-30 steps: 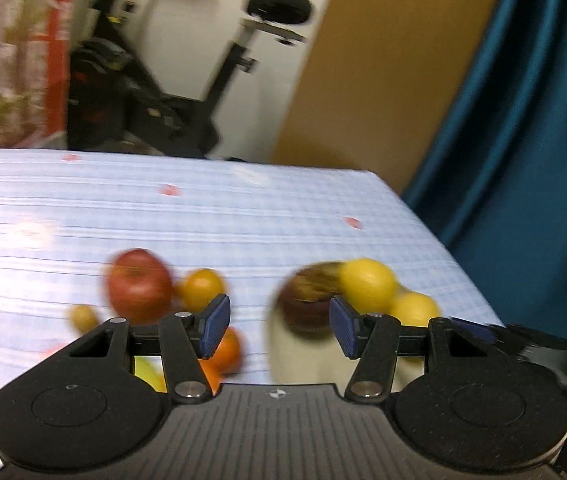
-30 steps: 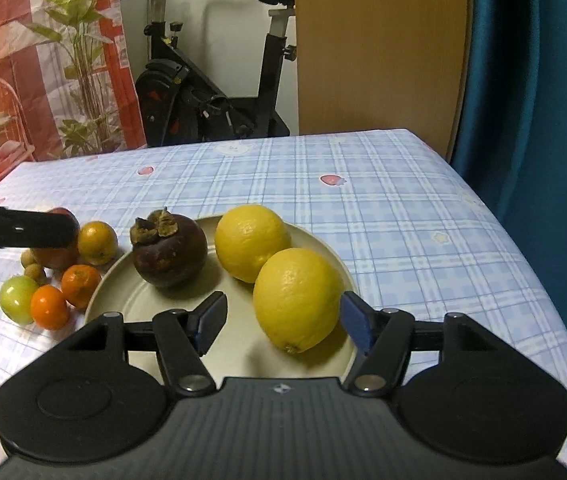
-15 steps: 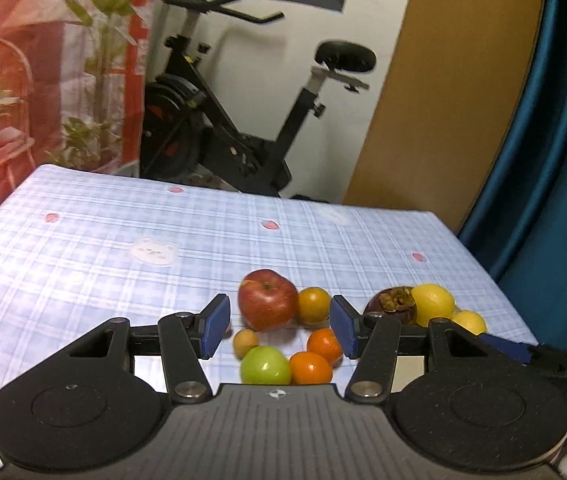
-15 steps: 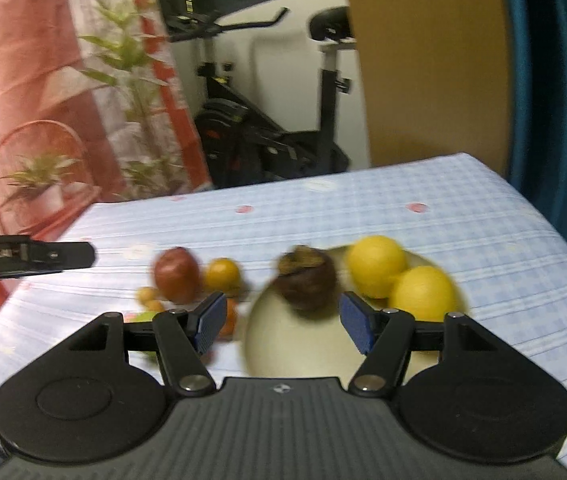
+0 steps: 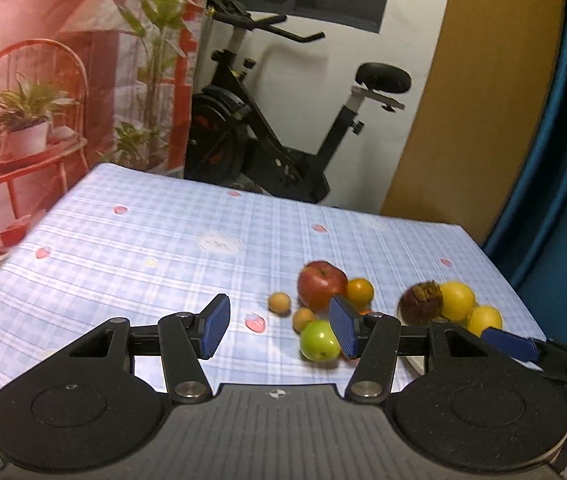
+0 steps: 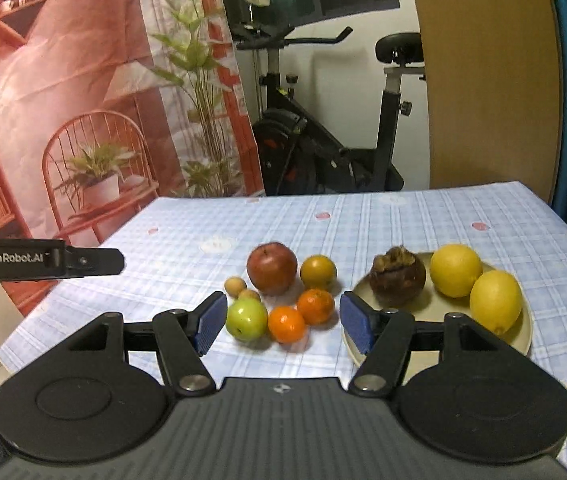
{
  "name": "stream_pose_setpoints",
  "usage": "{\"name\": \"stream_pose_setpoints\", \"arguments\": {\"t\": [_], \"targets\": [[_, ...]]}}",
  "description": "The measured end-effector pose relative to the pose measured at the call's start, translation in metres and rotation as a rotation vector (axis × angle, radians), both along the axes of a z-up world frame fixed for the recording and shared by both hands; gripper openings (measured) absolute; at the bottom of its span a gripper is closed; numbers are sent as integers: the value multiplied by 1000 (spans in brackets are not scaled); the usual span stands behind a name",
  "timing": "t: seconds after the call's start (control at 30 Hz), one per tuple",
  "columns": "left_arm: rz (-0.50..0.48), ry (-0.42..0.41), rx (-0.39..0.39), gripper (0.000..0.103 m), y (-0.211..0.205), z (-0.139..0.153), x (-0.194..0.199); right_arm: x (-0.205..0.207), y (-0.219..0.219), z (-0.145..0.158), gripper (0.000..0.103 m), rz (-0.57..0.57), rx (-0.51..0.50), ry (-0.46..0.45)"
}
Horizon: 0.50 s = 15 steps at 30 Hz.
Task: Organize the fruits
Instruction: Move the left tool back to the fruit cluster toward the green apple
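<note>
A beige plate [image 6: 523, 340] holds a dark mangosteen [image 6: 398, 281] and two lemons [image 6: 456, 270] [image 6: 495, 301]. Left of it on the blue checked cloth lie a red apple [image 6: 271, 267], a green apple [image 6: 246, 319], three oranges [image 6: 318, 272] [image 6: 315, 306] [image 6: 286, 324] and two small tan fruits [image 6: 234, 286]. My right gripper [image 6: 281, 326] is open and empty, held back above the near table edge. My left gripper [image 5: 279, 330] is open and empty, left of the pile; the red apple [image 5: 321, 284], green apple [image 5: 318, 340] and mangosteen [image 5: 420, 303] show there.
An exercise bike [image 6: 323, 152] stands behind the table. A red plant backdrop [image 6: 83, 120] hangs at the left, a wooden panel [image 6: 483, 80] and blue curtain [image 5: 555, 160] at the right. The table's far edge [image 5: 243, 192] and right edge [image 6: 563, 224] are in view.
Both grippers have pulled back and risen from the fruit. The right gripper moved from over the plate to the left. The left view shifted left. No fruit has moved.
</note>
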<state>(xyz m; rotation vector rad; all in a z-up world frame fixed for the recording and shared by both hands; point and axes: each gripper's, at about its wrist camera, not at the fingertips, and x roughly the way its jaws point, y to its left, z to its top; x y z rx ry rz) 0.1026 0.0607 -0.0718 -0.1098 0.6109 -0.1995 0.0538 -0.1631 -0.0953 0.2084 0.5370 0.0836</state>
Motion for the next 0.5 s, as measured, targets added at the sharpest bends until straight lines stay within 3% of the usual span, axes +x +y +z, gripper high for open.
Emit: {"name": "stream_pose_setpoints", "arguments": {"t": [0.27,0.43,0.5], "targets": [[1,-27,-3,59,-3,3,3,1,-17,3,74,0,55,-38],[3,-103,60,59,-5,17,10,14,-28,3,74,-22,120,-26],[1,-95,55,59,-4,17,16,20,-27,2,78,-22,118,-17]]}}
